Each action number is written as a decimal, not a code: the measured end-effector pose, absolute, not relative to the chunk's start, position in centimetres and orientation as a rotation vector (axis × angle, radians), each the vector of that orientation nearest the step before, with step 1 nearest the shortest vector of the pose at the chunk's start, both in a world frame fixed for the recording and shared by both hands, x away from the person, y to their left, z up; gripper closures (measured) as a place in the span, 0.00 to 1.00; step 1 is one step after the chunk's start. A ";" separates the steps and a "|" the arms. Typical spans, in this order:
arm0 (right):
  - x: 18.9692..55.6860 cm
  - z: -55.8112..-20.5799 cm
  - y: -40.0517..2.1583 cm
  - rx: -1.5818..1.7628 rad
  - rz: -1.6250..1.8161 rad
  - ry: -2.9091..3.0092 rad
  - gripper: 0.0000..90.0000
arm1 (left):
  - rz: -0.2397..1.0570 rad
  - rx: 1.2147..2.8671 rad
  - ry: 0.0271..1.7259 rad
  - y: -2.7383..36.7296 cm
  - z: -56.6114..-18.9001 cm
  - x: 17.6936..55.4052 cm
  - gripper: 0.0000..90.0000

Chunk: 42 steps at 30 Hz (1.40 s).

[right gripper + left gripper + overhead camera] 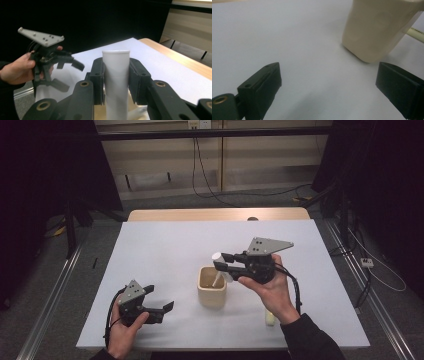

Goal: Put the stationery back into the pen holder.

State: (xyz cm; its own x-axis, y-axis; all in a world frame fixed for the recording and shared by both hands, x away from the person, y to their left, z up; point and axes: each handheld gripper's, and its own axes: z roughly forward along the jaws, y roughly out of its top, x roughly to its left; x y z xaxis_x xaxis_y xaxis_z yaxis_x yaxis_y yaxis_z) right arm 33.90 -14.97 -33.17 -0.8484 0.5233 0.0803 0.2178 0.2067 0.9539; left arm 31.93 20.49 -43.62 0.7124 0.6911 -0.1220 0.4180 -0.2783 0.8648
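While tilted over the cream cup (212, 292), white tube (116, 82) in right hand-held gripper (221, 262); left hand-held gripper (162, 300) wide, empty.

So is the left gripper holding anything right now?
No. In the left gripper view the left gripper has its jaws wide apart over the bare white table, with the cream container ahead, untouched.

Right claw (116, 82) clamps an upright, seemingly plastic white tube (116, 75).

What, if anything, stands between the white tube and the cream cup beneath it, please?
Nothing visible does. The right tongs grip the tube, whose lower end already dips into the open cup. The left tongs are open, apart to the cup's left.
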 end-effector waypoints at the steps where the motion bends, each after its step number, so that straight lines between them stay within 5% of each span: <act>1: 33.8 -33.2 -14.7 0.697 1.690 2.232 0.75 | 0.340 1.916 0.857 20.5 -43.6 31.9 0.07; 33: 35.2 -37.3 -13.3 0.747 1.696 2.287 0.74 | 0.336 1.928 0.842 20.4 -43.7 31.9 0.07; 42: 35.0 -36.7 -13.7 0.756 1.690 2.267 0.47 | 0.333 1.924 0.844 20.3 -43.7 31.9 0.07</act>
State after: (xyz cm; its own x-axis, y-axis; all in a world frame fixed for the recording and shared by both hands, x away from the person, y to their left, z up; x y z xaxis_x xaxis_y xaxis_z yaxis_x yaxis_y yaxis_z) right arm 34.97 -13.67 -36.71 -0.8452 0.5184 0.1304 0.2730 0.2089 0.9391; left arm 31.86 20.35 -43.66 0.7219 0.6815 -0.1203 0.4152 -0.2875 0.8631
